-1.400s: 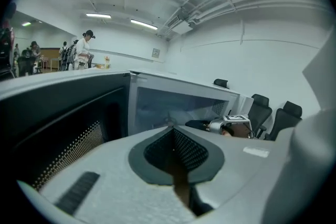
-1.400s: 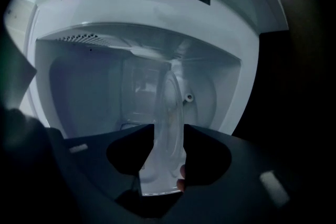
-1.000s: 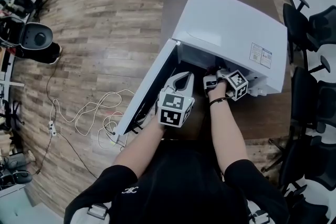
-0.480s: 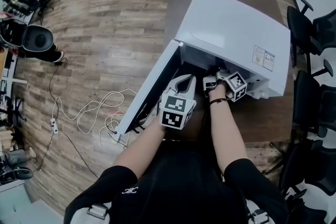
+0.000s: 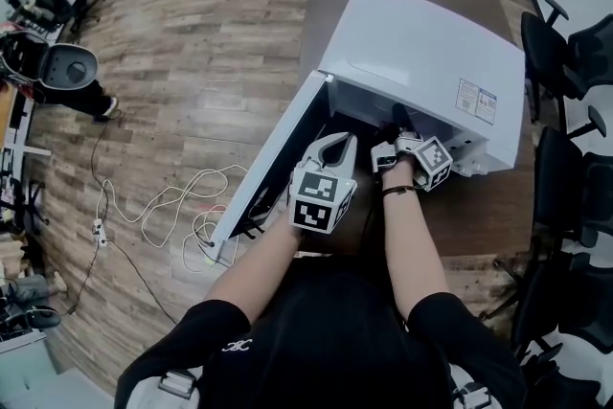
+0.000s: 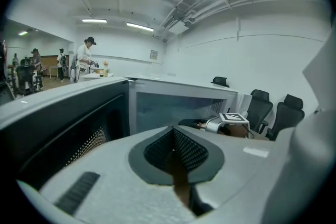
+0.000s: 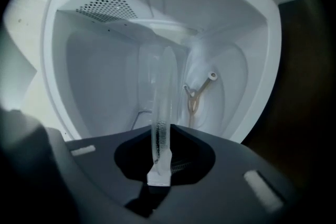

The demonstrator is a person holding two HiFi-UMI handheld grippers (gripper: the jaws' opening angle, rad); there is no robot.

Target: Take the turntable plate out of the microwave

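Observation:
The white microwave [image 5: 421, 53] stands on a brown table with its door [image 5: 273, 168] swung open to the left. My right gripper [image 7: 160, 165] reaches into the cavity and is shut on the rim of the clear glass turntable plate [image 7: 160, 92], which shows edge-on and upright between the pads. The plate is tilted off the cavity floor. Behind it the roller ring [image 7: 197, 93] is visible. In the head view the right gripper [image 5: 397, 129] is at the cavity mouth. My left gripper [image 5: 333, 144] hovers in front of the door opening, jaws together and holding nothing.
Black office chairs [image 5: 565, 43] stand to the right of the table. A white cable [image 5: 172, 206] lies coiled on the wooden floor at the left, below the open door. In the left gripper view people stand far off in the room [image 6: 84, 57].
The right gripper has shifted slightly back toward me at the cavity mouth. The left gripper has stayed where it was.

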